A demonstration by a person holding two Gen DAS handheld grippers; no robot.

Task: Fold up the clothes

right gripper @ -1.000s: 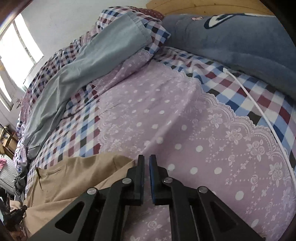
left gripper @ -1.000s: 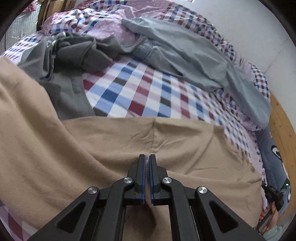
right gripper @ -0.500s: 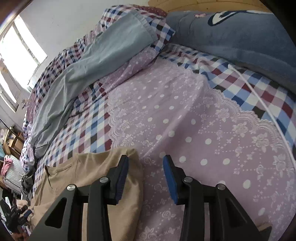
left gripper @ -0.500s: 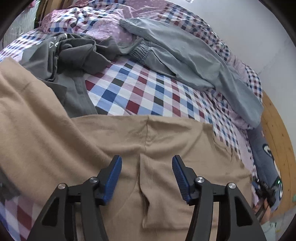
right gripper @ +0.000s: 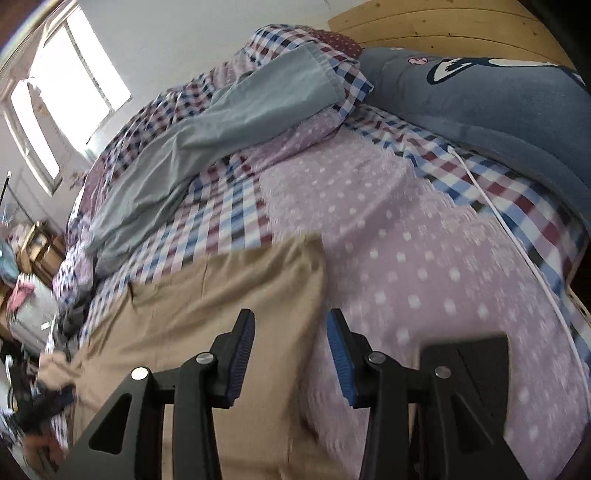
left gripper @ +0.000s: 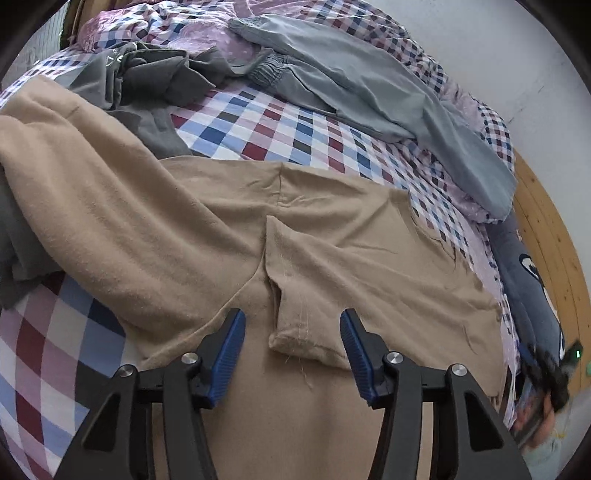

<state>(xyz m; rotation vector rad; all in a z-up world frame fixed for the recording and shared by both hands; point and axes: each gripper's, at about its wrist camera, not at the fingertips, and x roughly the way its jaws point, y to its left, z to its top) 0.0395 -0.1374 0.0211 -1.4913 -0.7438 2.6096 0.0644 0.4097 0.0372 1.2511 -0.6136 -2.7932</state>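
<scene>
Left wrist view: taken from just above the tan garment (left gripper: 332,258), close to it, directed along the open left gripper (left gripper: 291,354) across the garment toward the far wall. Right wrist view: taken low over the same tan garment (right gripper: 207,314), at its corner nearest the wooden headboard (right gripper: 443,26), directed along the open right gripper (right gripper: 290,354) toward the headboard and window. Shared by both views: the tan garment, the grey-blue trousers (left gripper: 388,99) (right gripper: 221,122) beyond it, and the blue pillow (left gripper: 532,295) (right gripper: 498,99)

Grey clothes (left gripper: 155,81) block far side (bed)
</scene>
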